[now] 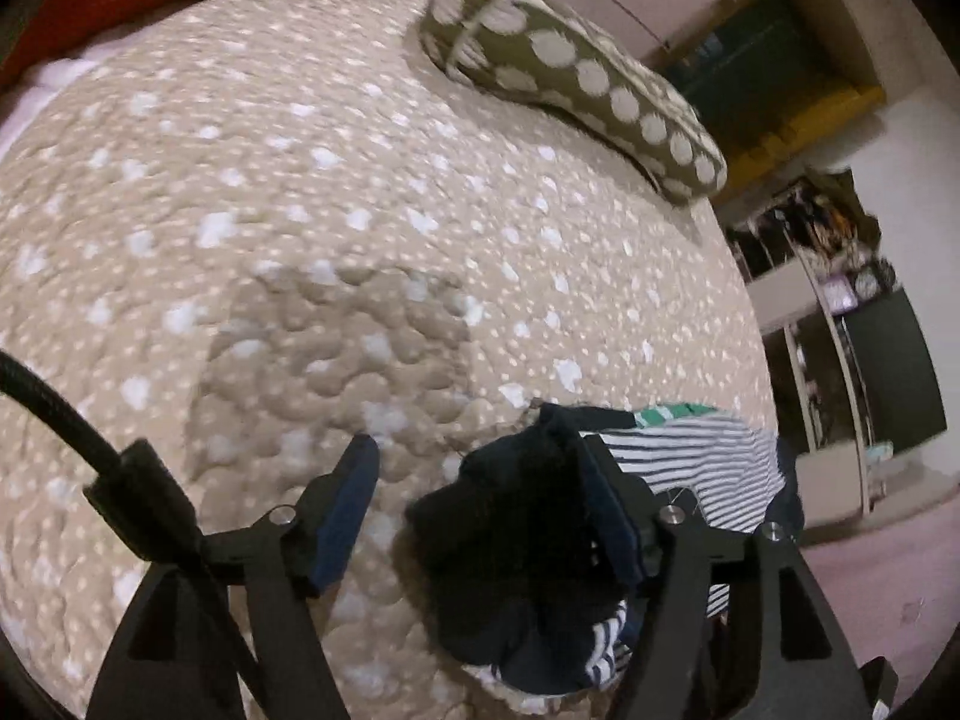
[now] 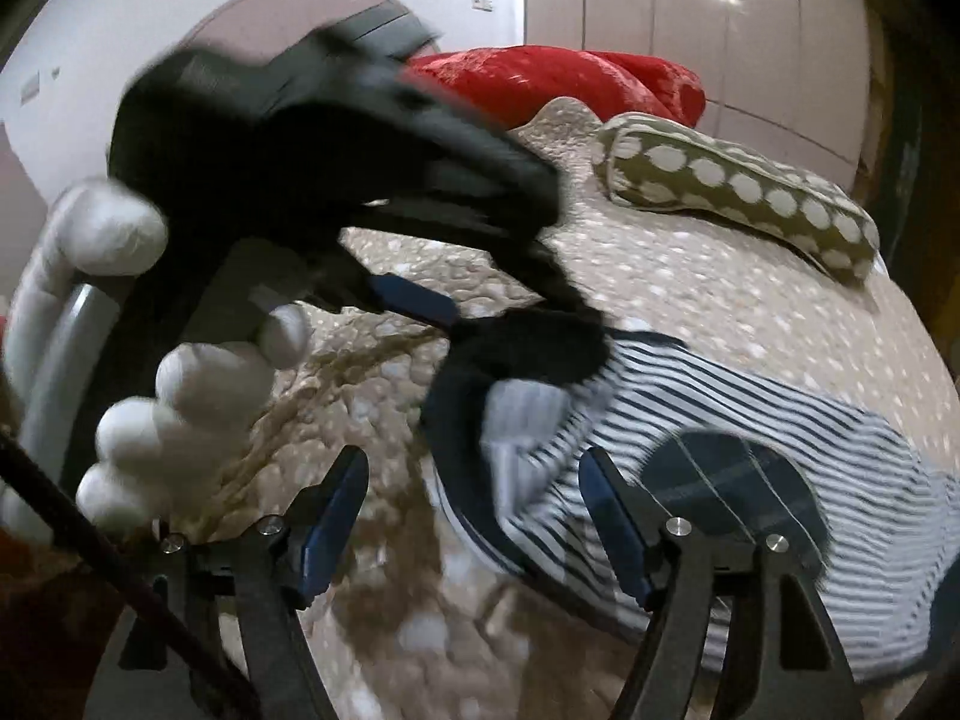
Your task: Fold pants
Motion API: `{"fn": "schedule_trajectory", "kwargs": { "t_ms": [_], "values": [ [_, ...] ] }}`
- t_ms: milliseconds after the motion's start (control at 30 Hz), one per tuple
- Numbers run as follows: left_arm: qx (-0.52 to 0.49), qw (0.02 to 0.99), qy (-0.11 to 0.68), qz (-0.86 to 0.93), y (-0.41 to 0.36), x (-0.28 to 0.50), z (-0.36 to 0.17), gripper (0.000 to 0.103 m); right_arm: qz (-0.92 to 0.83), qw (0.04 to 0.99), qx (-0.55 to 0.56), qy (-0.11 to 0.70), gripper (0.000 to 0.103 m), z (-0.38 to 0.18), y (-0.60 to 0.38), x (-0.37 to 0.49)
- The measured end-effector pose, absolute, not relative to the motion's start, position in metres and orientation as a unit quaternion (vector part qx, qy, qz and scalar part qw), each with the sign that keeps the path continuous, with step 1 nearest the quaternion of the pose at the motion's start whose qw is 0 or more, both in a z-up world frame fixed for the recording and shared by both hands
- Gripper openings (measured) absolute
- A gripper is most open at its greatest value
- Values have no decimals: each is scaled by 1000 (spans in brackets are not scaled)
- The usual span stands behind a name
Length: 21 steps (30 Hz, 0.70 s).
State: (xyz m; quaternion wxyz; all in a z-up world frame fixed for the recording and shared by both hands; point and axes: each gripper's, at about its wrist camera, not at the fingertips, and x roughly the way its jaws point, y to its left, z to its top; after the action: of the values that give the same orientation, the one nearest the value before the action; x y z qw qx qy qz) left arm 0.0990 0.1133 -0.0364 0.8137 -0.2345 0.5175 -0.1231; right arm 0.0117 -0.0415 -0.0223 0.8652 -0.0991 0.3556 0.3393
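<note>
Quilted bedspread, near edge: striped pants, bunched. Both my grippers, left and right, wide, holding nothing; I should pinch the waistband flat.

Setting: home bedroom. Bed with beige dotted quilt fills the frame; polka-dot bolster pillow upper right, red cushion at top centre. Cluttered shelves at right edge; pale wardrobe doors behind.
</note>
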Motion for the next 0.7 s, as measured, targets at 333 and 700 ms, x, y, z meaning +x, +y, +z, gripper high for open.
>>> {"fn": "schedule_trajectory", "kwargs": {
  "t_ms": [333, 700],
  "values": [
    [-237, 798, 531, -157, 98, 103, -24, 15, 300, 876, -57, 373, 10, -24, -49, 33],
    [-190, 820, 493, -221, -12, 108, 43, 26, 204, 898, 142, 363, 10, 3, -197, 46]
  ]
}}
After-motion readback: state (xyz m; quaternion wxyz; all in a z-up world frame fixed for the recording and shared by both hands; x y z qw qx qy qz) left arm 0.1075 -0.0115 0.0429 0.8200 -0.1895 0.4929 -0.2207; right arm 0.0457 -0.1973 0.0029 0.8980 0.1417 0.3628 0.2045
